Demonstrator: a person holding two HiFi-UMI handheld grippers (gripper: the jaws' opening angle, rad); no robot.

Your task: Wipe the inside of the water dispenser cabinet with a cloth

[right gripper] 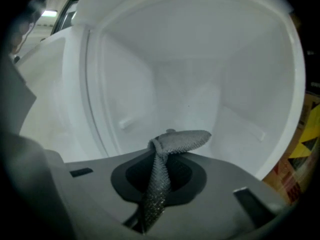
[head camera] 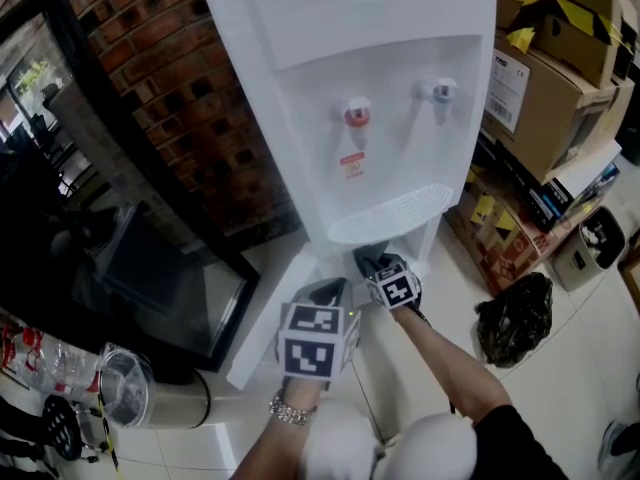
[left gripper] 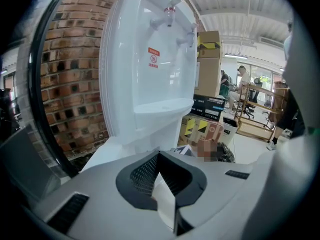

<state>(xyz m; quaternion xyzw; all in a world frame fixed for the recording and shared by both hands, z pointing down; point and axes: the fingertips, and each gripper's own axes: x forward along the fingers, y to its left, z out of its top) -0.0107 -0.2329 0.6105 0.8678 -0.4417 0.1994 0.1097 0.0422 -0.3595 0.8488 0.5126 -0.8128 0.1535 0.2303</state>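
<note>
The right gripper [right gripper: 158, 170] has its jaws closed tight on a grey cloth [right gripper: 183, 139]. The cloth runs up between the jaws, and its end flops over to the gripper's right. Just ahead of the gripper is the white inside of the cabinet [right gripper: 200, 79]. Small ledges [right gripper: 126, 122] stick out from its side walls.

boxes [head camera: 545, 78] right of dispenser [head camera: 370, 88], brick wall [head camera: 170, 88] left
</note>
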